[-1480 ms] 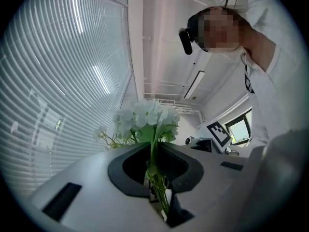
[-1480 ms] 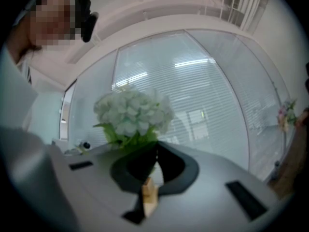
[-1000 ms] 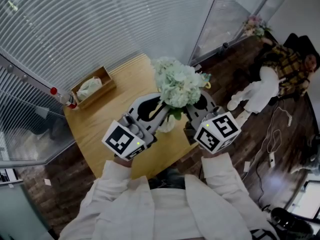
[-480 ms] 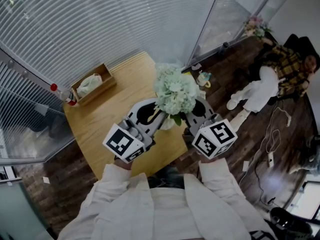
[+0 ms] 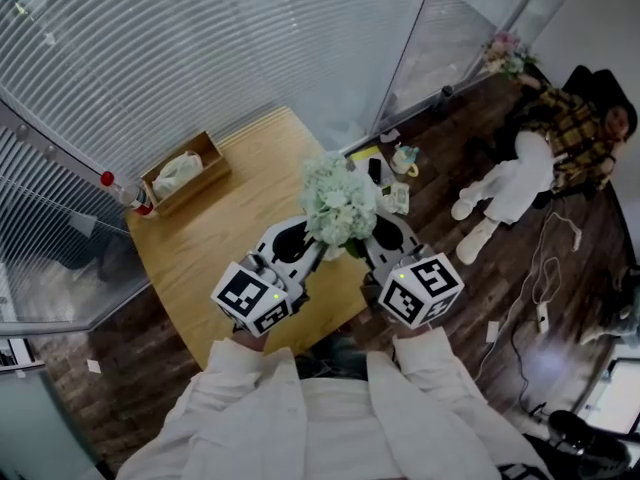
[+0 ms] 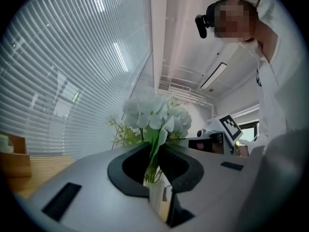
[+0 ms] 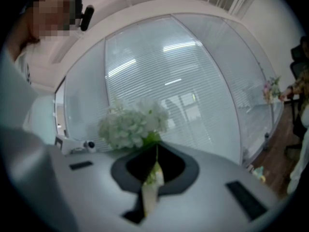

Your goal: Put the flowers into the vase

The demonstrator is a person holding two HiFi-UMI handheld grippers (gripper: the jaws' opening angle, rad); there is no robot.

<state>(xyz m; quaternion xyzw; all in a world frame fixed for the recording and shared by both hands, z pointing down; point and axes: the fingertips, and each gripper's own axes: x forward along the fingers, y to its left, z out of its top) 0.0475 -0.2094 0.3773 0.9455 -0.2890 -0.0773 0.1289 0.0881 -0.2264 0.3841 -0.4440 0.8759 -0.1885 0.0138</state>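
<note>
A bunch of pale green-white flowers (image 5: pixel 340 200) hangs over the near right corner of the wooden table (image 5: pixel 220 228). My left gripper (image 5: pixel 312 244) and right gripper (image 5: pixel 366 242) meet under the blooms from either side, each shut on the stems. In the left gripper view the green stems (image 6: pixel 154 151) run down through the dark hollow between the jaws into a white vase-like thing (image 6: pixel 157 197) seen through the slit. The right gripper view shows the blooms (image 7: pixel 130 124) above the jaws and the same white thing (image 7: pixel 148 192) below. From the head view the vase is hidden under the blooms.
An open wooden box (image 5: pixel 185 173) holding something white sits at the table's far left, with a red-capped bottle (image 5: pixel 125 196) beside it. A blind-covered glass wall stands behind. Small items (image 5: pixel 400 163) lie on the floor. A person (image 5: pixel 560 138) sits at the right.
Both grippers and the flowers between them have sunk together toward the table, so the blooms look smaller and lower. The grip on the stems is unchanged.
</note>
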